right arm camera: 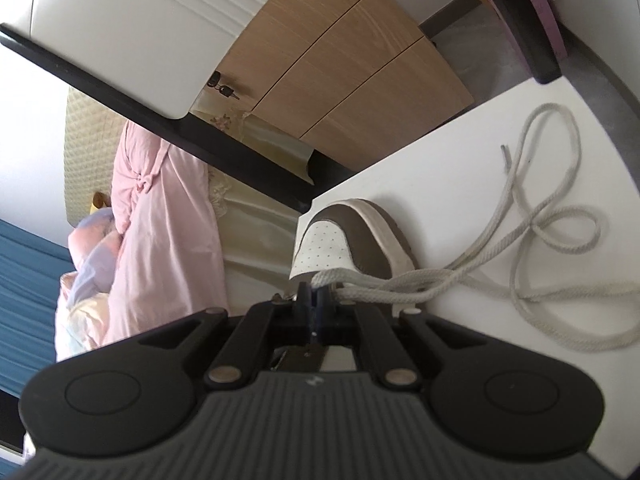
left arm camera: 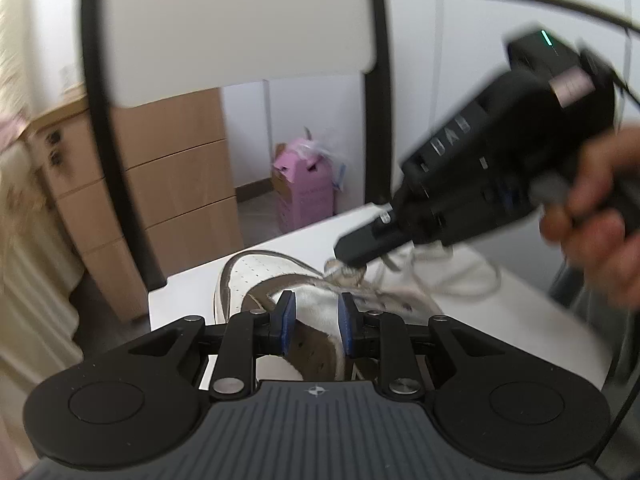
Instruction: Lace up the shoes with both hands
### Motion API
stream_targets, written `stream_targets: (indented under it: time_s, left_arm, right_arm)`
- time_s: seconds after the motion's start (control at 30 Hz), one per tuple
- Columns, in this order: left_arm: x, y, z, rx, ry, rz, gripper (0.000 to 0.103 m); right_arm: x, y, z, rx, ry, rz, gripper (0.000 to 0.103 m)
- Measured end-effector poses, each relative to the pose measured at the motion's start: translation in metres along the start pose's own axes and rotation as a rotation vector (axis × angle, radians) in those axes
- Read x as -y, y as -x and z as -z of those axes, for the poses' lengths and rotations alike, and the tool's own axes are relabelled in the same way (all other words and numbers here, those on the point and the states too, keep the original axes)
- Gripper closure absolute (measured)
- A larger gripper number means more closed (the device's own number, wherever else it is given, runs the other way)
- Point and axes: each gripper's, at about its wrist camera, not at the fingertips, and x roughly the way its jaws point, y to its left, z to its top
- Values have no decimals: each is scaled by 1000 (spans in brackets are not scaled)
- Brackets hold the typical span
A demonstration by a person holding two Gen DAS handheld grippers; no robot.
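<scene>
White-and-brown low sneaker with a perforated toe cap [right arm camera: 324, 240] sits at the corner of the white worktop [right arm camera: 440, 184], toe pointing off the edge toward the wooden drawer unit [left arm camera: 176, 184]. Off-white braided cotton lace [right arm camera: 520, 280] runs from the eyelet row out to the side and lies in loose loops on the worktop, its dark aglet tip [right arm camera: 505, 154] well clear of the shoe. Right tongs [right arm camera: 314, 298] are pinched tight with the lace right at their tips; it looks gripped near the first eyelets, though the exact contact is hidden by the pads. Left tongs [left arm camera: 316, 316] are narrow but parted, straddling the white tongue area over the shoe opening, pads not pressing anything I can see. From the left view the right tool body [left arm camera: 480, 152] comes in steeply, held in a hand [left arm camera: 592, 216]; that view is motion-blurred. Judgement: step is pulling a crossing snug. To do it well: keep the right pinch firm, draw slack along the lace line, not upward, so the shoe doesn't slide off the corner; use the left tongs to pin the tongue or eyelet flap as counter-hold; watch the loose loops for snags.
</scene>
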Motion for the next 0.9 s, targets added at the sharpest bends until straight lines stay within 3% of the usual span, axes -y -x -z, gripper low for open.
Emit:
stream_targets:
  time_s: [0.1, 0.2, 0.53, 0.9]
  left_arm:
    - [11, -6, 1, -24, -116, 9, 77]
    - [21, -11, 4, -37, -168, 19, 79]
    - [17, -12, 5, -14, -135, 12, 78]
    - [14, -20, 3, -27, -109, 33, 79]
  right_arm:
    - [-2, 1, -1, -3, 30, 21, 100]
    - [-4, 1, -1, -9, 51, 32, 100]
    - [-8, -3, -5, -37, 115, 54, 100]
    - [-28, -16, -14, -93, 286, 76, 100]
